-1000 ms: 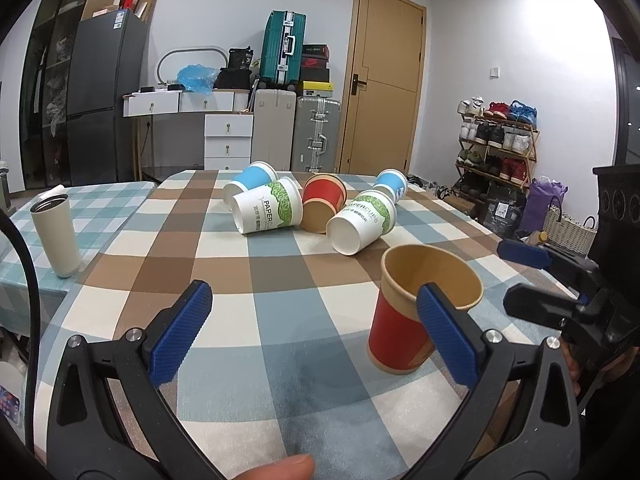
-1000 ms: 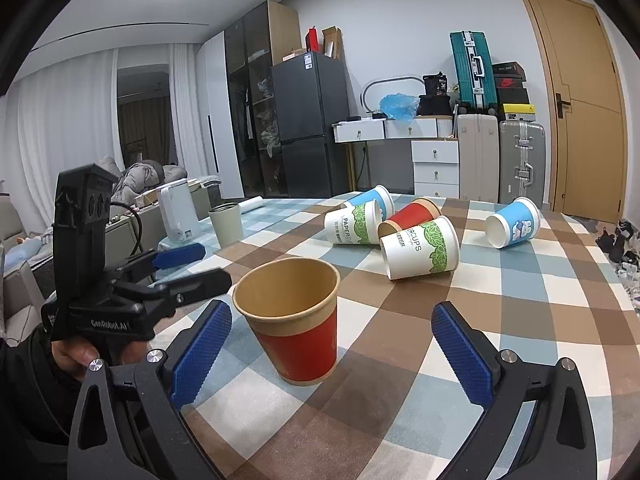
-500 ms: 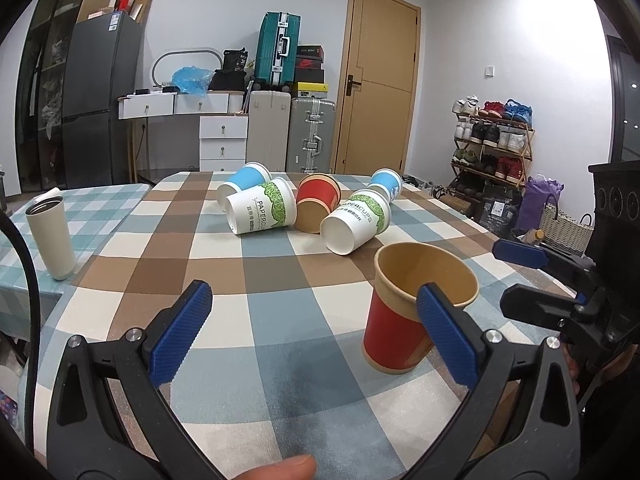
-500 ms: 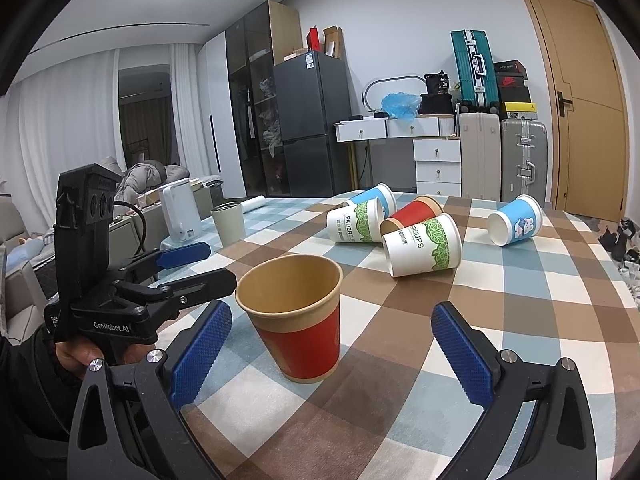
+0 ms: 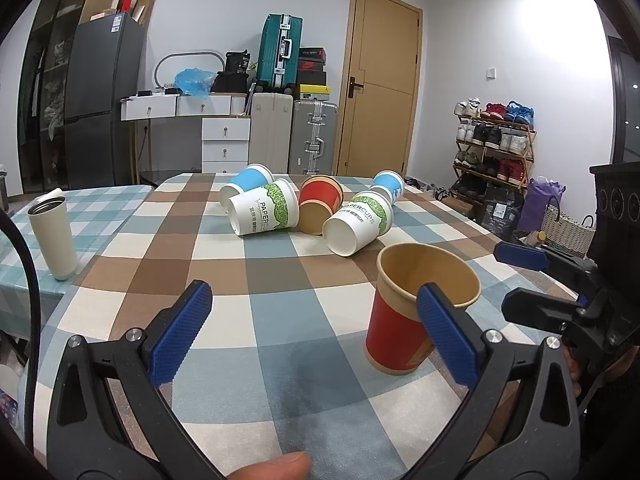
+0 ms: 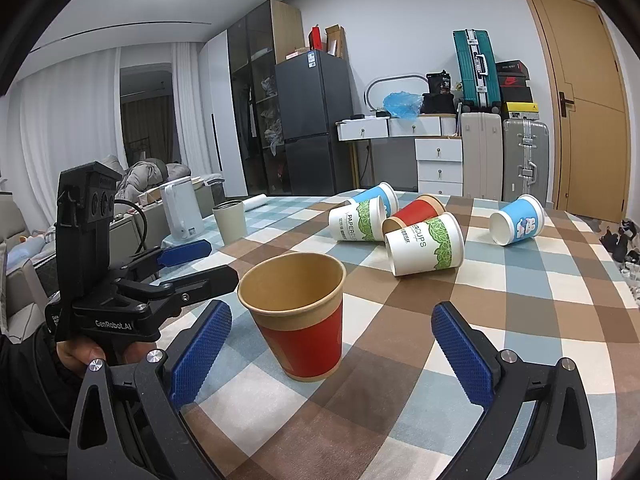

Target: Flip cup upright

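- Red cup (image 6: 298, 316) upright, mouth up, on checked table (image 5: 248, 340), near the right table edge in the left wrist view.
- Right gripper (image 6: 332, 354) spread wide, straddling the cup without contact.
- Left gripper (image 5: 312, 334) spread too, empty; bare cloth between its pads.
- Five tipped cups (image 6: 424, 246) well apart behind; "PAPERCUPS" legible.
- "GenRobot.AI" on the left gripper body.

Left hand-held gripper (image 5: 312, 328): matte black plastic arms, blue knurled pads (image 5: 180, 332) on the fingers, silver screws at the pivots, a black cable (image 5: 24, 280) looping off its left side. Right hand-held gripper (image 6: 332, 344) is the same build. Seen from there, the left unit's body reads "GenRobot.AI" in white, gripped by a bare hand (image 6: 76, 354) in a black sleeve (image 6: 28, 392).
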`<state>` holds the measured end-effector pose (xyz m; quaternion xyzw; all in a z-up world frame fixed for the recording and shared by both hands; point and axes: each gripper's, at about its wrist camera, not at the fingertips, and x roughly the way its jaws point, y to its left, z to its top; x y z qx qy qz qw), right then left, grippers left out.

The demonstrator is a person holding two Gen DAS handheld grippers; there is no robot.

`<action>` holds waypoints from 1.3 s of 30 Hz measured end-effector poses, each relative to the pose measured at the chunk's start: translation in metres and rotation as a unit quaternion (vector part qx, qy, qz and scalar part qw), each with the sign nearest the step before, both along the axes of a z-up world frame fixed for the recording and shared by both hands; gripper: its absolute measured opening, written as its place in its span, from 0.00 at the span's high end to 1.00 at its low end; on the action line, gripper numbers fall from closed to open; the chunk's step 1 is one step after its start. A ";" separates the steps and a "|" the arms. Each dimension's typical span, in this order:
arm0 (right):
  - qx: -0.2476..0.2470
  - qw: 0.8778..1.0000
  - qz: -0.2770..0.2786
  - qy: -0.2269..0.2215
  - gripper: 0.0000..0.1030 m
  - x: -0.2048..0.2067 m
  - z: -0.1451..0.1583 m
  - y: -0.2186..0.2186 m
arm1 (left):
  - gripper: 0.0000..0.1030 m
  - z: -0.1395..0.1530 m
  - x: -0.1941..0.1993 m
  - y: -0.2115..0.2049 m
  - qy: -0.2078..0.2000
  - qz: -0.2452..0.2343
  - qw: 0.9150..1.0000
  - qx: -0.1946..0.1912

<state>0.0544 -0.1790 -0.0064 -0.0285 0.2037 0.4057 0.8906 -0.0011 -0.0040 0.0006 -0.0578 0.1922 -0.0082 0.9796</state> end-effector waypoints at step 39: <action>-0.002 1.000 0.001 0.001 0.01 -0.001 -0.001 -0.001 | 0.01 0.001 0.000 0.000 -0.002 0.002 1.000 0.004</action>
